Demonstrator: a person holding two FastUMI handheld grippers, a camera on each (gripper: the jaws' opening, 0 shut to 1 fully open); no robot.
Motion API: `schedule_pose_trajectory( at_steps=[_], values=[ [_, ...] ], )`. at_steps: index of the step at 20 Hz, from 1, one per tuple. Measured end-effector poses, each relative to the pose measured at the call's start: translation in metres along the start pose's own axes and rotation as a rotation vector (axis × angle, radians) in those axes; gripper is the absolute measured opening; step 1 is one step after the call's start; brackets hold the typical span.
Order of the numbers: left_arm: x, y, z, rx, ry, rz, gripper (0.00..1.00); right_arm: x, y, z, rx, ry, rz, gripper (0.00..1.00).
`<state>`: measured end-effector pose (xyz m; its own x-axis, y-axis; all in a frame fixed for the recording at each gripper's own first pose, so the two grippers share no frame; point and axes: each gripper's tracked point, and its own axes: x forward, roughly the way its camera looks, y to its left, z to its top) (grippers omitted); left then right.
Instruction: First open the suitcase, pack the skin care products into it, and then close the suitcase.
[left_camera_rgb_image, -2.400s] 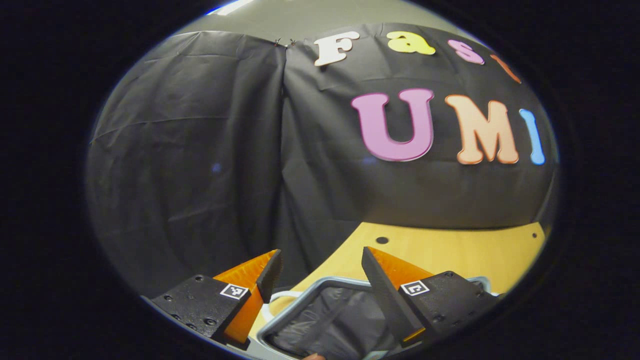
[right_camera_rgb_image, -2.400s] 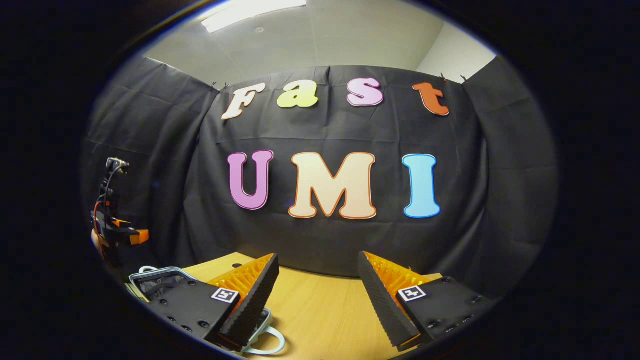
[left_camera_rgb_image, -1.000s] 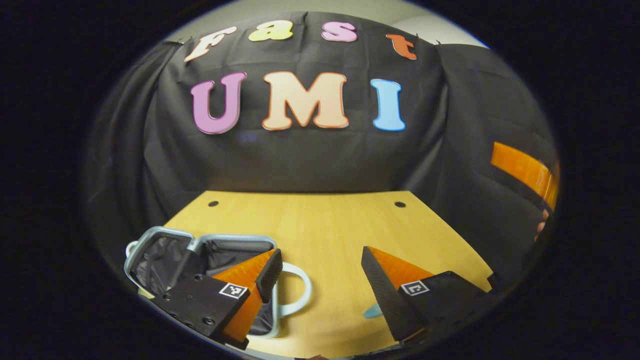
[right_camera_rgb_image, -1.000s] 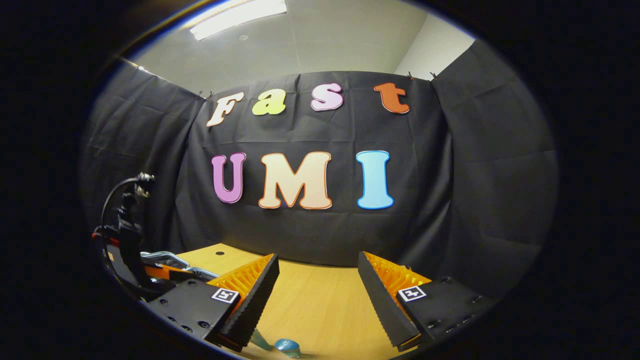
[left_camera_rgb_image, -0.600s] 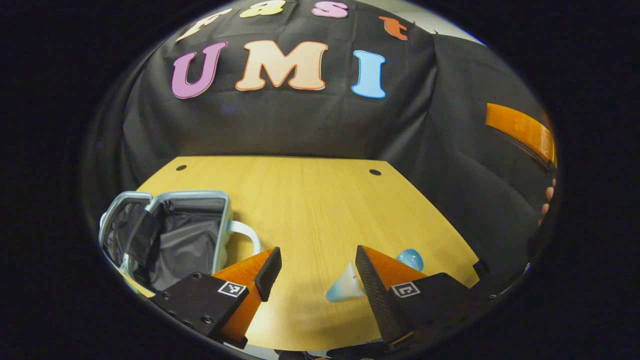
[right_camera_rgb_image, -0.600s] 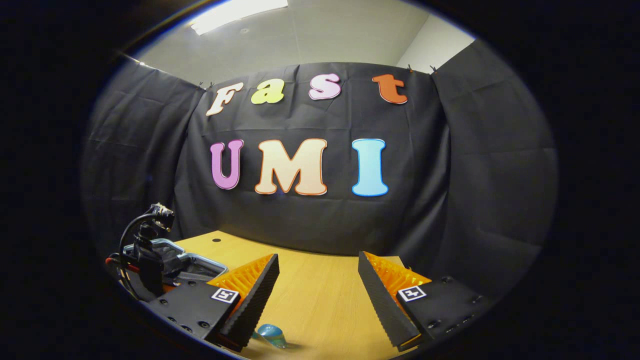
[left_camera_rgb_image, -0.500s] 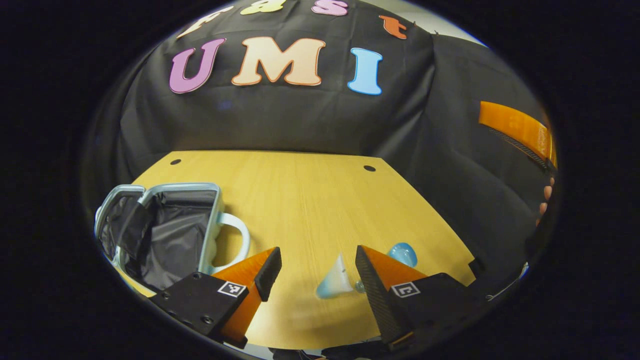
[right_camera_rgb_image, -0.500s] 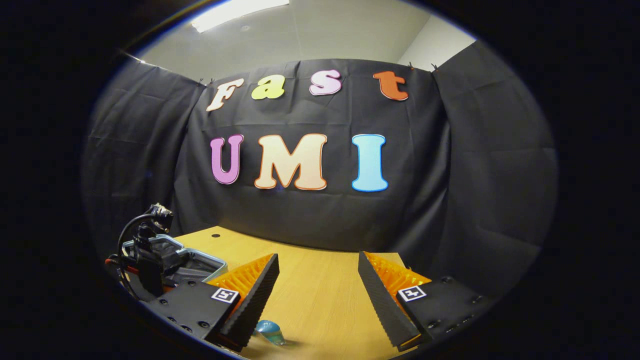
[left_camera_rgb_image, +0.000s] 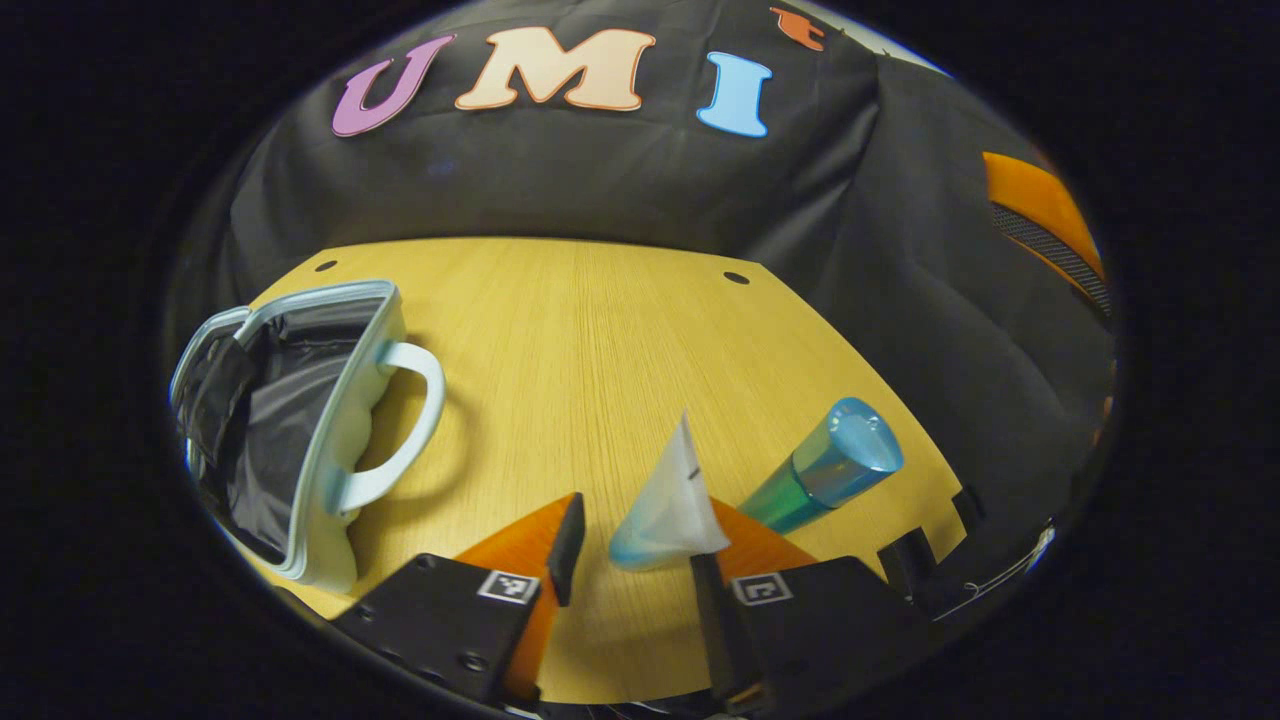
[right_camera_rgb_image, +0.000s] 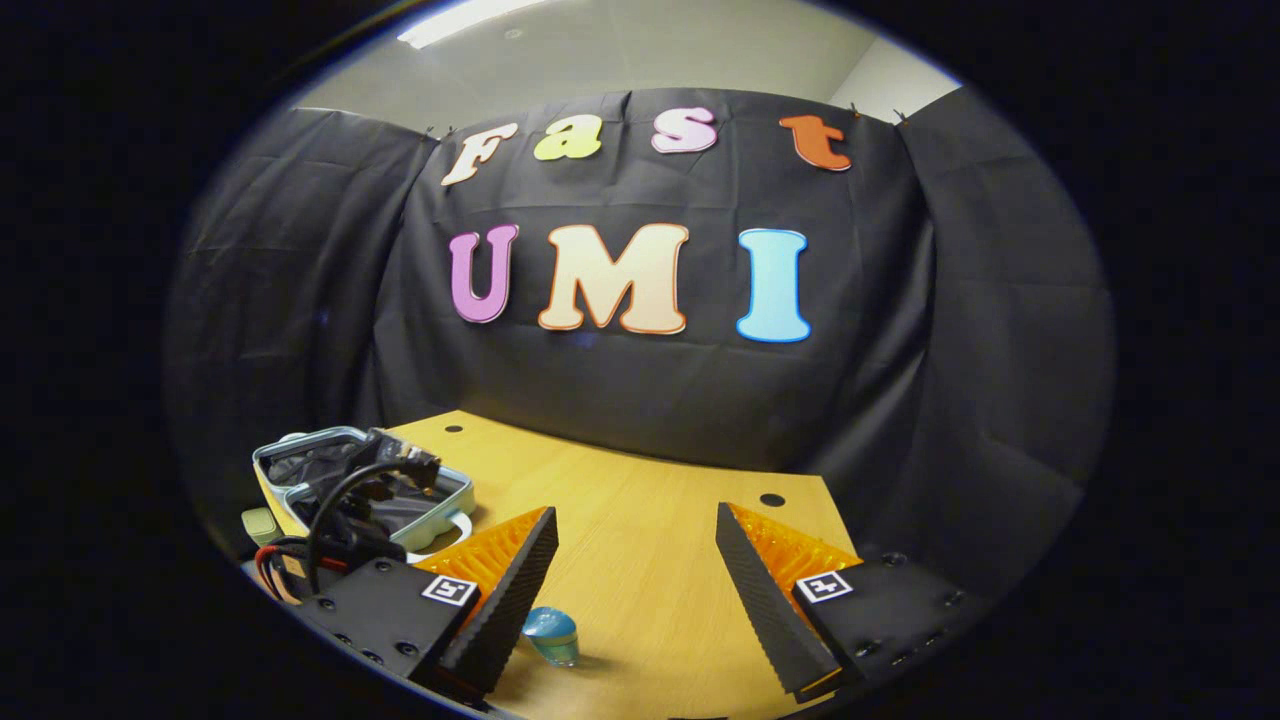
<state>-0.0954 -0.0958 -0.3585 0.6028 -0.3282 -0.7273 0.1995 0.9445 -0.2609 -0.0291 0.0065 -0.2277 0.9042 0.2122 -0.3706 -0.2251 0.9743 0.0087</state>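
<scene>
Left gripper (left_camera_rgb_image: 628, 560) hangs low over the wooden table (left_camera_rgb_image: 600, 330), its jaws narrowed around the wide crimped end of a pale tube (left_camera_rgb_image: 668, 505) that stands between them. Whether both fingers actually press on the tube I cannot tell; the near finger looks just beside it rather than against it. Right gripper (right_camera_rgb_image: 635, 580) hovers well apart from the work, jaws wide and empty, over bare table.

The tube is soft plastic, flat and fan-shaped at the crimp and narrowing toward a small blue cap on the table. It looks light and squashy, so my guess is that a grip on the crimp will bend it and let it swing; lower down, on the rounder body near the cap, would likely hold steadier. Just to its side stands a bottle (left_camera_rgb_image: 820, 480), green and see-through with a rounded, glossy blue cap, leaning in this fisheye view. It is probably rigid and slick, best taken across the straight body below the cap.

The suitcase (left_camera_rgb_image: 300, 420) lies open to the left, well apart from both products. Its shell is pale and hard with a ridged edge, a looped white handle, and slack dark lining inside. No product lies in the part of it on show, so packing seems only begun.
</scene>
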Motion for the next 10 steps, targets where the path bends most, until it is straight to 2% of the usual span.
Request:
schedule_pose_trajectory(
  at_steps=[1, 2, 3, 5, 10],
  values=[
    [0.001, 0.002, 0.0, 0.007, -0.002, 0.003, 0.37, 0.003, 0.005, -0.006, -0.004, 0.007, 0.015, 0.99],
    [0.002, 0.001, 0.004, 0.009, -0.012, -0.007, 0.29, 0.005, 0.011, -0.012, -0.006, 0.014, 0.035, 1.0],
    [0.001, 0.0, 0.003, 0.0, -0.008, -0.017, 0.26, 0.007, 0.019, -0.019, -0.005, 0.017, 0.062, 1.0],
    [-0.005, 0.004, 0.008, -0.006, -0.004, -0.011, 0.22, 0.009, 0.031, -0.034, -0.017, 0.027, 0.101, 1.0],
    [-0.039, 0.024, 0.041, -0.004, -0.046, 0.04, 0.21, 0.019, 0.045, -0.086, -0.027, 0.107, 0.155, 1.0]
  ],
)
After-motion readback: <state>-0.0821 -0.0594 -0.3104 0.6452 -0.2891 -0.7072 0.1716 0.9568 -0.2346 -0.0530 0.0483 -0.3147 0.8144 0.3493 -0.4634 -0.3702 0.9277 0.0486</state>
